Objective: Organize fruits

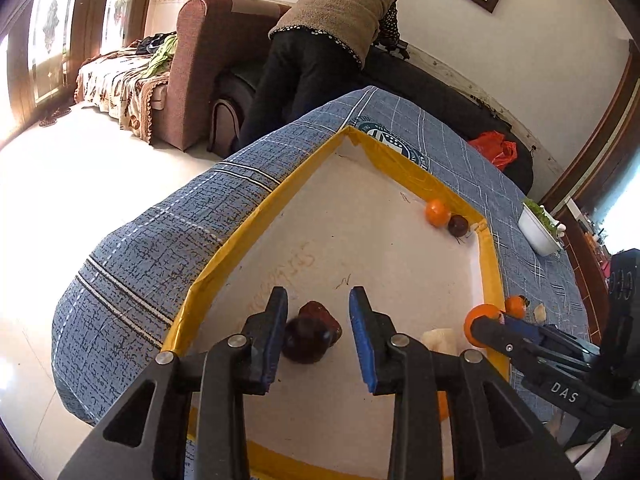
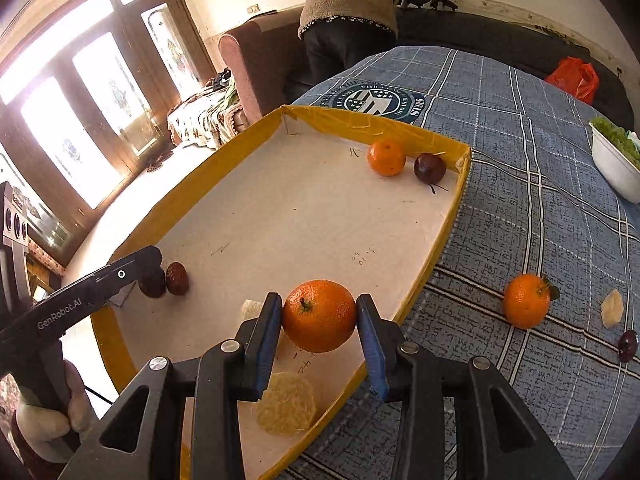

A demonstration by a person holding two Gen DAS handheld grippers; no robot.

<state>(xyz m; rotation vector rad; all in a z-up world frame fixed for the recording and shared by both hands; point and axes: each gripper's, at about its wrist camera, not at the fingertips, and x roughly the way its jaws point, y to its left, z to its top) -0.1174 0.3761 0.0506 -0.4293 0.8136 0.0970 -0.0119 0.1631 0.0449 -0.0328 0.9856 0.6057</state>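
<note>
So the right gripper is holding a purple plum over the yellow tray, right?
Not quite. The right gripper is holding an orange, not a purple plum. It does hang over the yellow tray. The right wrist view shows it clamped between the blue pads.

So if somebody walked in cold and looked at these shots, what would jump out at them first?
Probably the bright orange clamped between the right gripper fingers, over the near edge of the yellow-rimmed tray. Next, the open left gripper by two dark fruits at the tray's near left. Another orange sits out on the blue checked cloth.
</note>
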